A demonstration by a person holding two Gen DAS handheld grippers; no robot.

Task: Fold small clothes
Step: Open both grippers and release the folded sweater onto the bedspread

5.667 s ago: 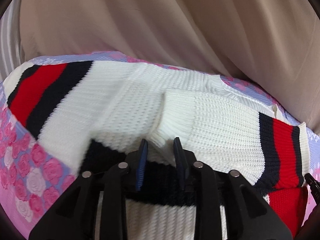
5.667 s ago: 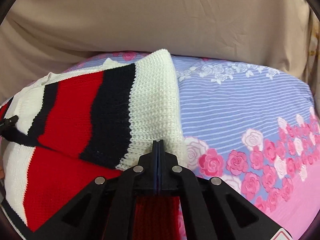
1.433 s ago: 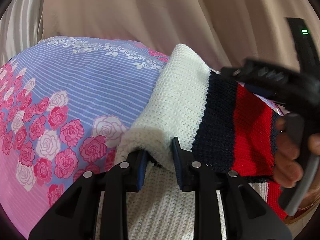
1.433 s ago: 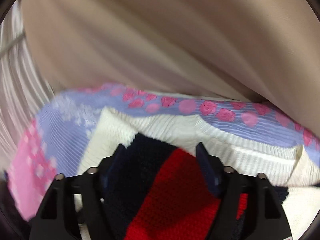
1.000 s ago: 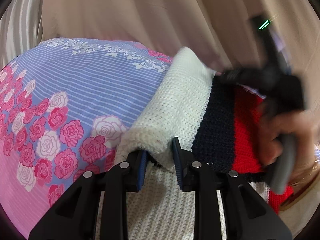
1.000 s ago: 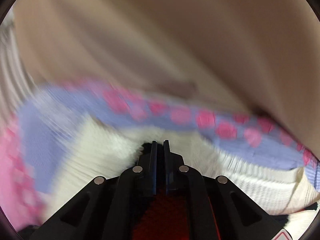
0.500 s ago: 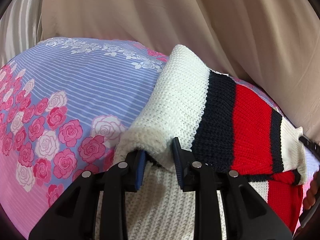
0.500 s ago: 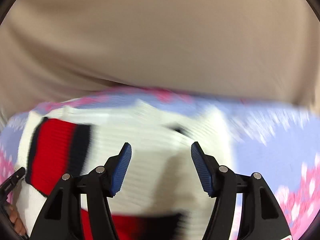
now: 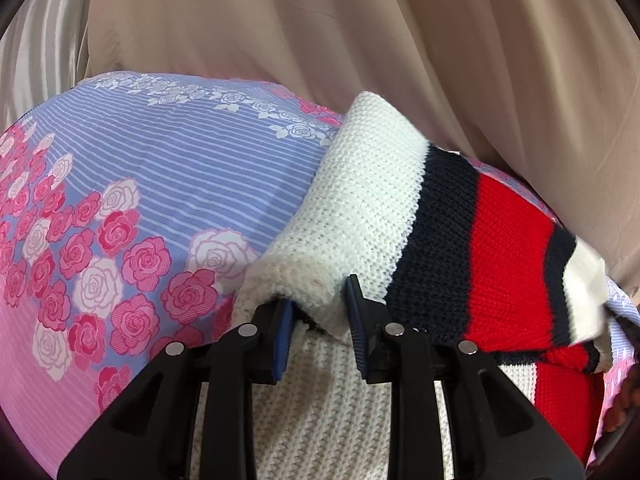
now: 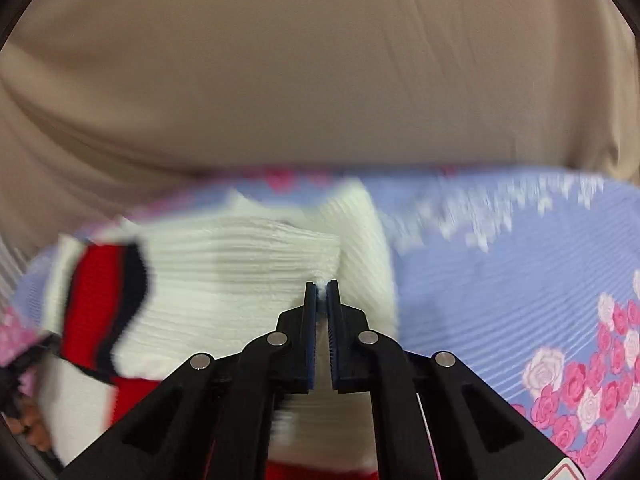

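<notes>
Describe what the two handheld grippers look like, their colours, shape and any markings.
Both look alike. The left gripper and right gripper have matte black plastic linkage arms with triangular cutouts, round silver pivot pins at the joints, and flat blue ribbed pads lining the jaws. A white label with a red-edged mark shows at the right gripper's lower corner. No cables visible.

White knit sweater (image 9: pixel 360 216) striped navy and red (bedsheet (image 9: pixel 168 168) lilac-striped, pink roses), beige curtain (image 9: pixel 360 40) behind
</notes>
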